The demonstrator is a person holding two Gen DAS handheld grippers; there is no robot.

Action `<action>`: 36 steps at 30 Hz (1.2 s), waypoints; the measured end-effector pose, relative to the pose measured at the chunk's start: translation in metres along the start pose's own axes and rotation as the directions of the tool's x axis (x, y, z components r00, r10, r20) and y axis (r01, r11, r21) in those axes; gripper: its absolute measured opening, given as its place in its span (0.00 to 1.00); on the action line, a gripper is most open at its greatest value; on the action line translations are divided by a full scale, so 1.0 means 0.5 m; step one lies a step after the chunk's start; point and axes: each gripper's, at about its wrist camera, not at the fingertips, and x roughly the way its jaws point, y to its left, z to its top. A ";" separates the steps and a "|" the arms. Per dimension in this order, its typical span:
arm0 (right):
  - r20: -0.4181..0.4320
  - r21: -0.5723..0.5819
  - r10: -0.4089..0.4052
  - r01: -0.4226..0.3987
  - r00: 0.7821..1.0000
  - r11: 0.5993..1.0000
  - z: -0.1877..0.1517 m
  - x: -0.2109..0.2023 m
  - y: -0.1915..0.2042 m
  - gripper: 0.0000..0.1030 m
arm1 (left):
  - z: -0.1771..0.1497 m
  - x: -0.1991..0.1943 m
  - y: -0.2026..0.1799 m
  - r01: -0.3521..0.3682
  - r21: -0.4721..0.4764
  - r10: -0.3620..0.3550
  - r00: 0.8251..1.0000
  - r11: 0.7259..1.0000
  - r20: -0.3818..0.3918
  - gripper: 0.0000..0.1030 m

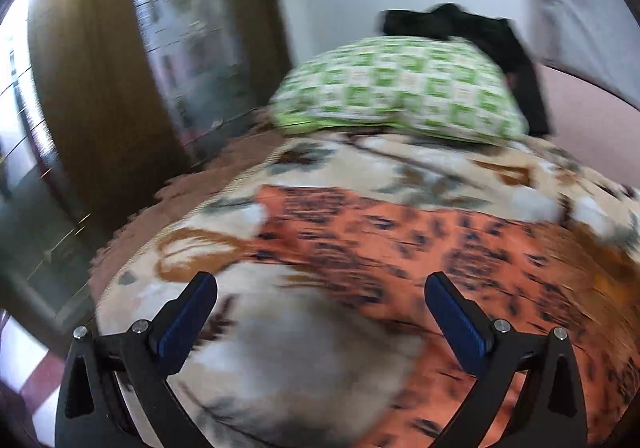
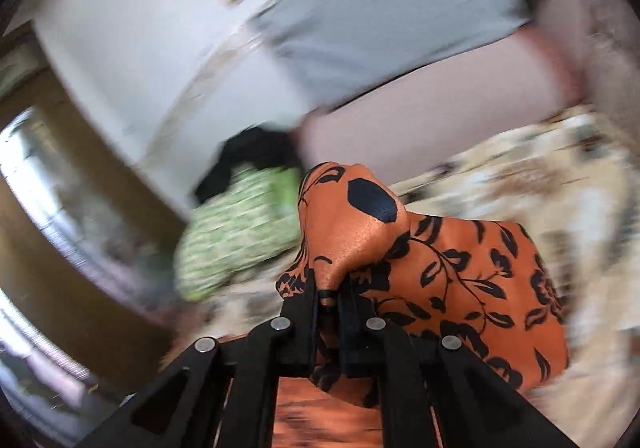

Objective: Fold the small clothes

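Folding has barely begun: the right tool [image 2: 329, 294] is clamped on a bunched edge of the orange cloth [image 2: 460, 268], seemingly lifted off the bed [image 1: 320, 168]; the left tool [image 1: 320, 308] gapes empty above it.

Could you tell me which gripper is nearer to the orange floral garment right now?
Right. The right gripper is clamped on the orange floral garment; the left gripper hovers open above it, not touching.

- A bed [image 1: 224, 168] is covered by a cream blanket [image 1: 320, 164] with a brown and grey pattern.
- An orange cloth with black print [image 1: 460, 248] is spread on the blanket.
- A green-checked pillow [image 1: 400, 96] is laid beyond it.
- A black garment [image 1: 480, 28] is draped behind the pillow.
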 end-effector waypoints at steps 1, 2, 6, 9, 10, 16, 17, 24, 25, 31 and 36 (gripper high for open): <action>-0.022 -0.003 0.034 -0.034 0.999 0.999 -0.015 0.038 0.030 0.08 | 0.001 0.007 0.015 -0.023 -0.014 0.023 1.000 1.000 -0.003 1.00; -0.059 -0.007 0.082 -0.082 0.995 0.997 -0.043 0.099 0.071 0.08 | 0.003 0.021 0.038 -0.059 -0.034 0.059 0.998 0.998 -0.012 1.00; -0.184 -0.041 0.005 -0.013 0.983 0.999 -0.152 0.289 0.145 0.12 | 0.004 0.077 0.100 -0.152 -0.075 0.145 0.985 0.985 -0.094 1.00; -0.317 -0.171 -0.148 0.097 0.937 0.980 -0.238 0.427 0.148 0.12 | 0.003 0.117 0.153 -0.195 -0.138 0.169 0.970 0.971 -0.175 1.00; -0.377 -0.180 -0.151 0.088 0.914 0.980 -0.265 0.460 0.138 0.12 | 0.003 0.124 0.169 -0.206 -0.161 0.175 0.966 0.965 -0.191 1.00; -0.339 -0.194 -0.094 0.029 0.936 0.981 -0.280 0.426 0.118 0.12 | -0.003 0.150 0.260 -0.260 -0.316 0.181 0.949 0.912 -0.259 1.00; -0.335 -0.190 -0.086 0.022 0.938 0.982 -0.282 0.404 0.115 0.12 | -0.006 0.153 0.261 -0.263 -0.319 0.180 0.946 0.910 -0.269 1.00; -0.369 -0.169 -0.029 -0.036 0.929 0.985 -0.300 0.427 0.137 0.12 | 0.002 0.144 0.189 -0.168 -0.256 0.110 0.968 0.952 -0.225 1.00; -0.367 -0.151 -0.009 -0.050 0.930 0.987 -0.299 0.433 0.146 0.12 | 0.004 0.140 0.181 -0.139 -0.255 0.084 0.974 0.957 -0.212 1.00; -0.272 -0.172 -0.056 0.009 0.961 0.985 -0.249 0.362 0.107 0.12 | 0.010 0.126 0.102 0.185 -0.279 -0.237 0.957 0.942 -0.166 1.00; -0.066 -0.189 -0.329 0.312 0.942 0.931 -0.173 0.229 -0.053 0.12 | 0.013 0.108 0.019 0.258 -0.203 -0.293 0.943 0.944 -0.161 1.00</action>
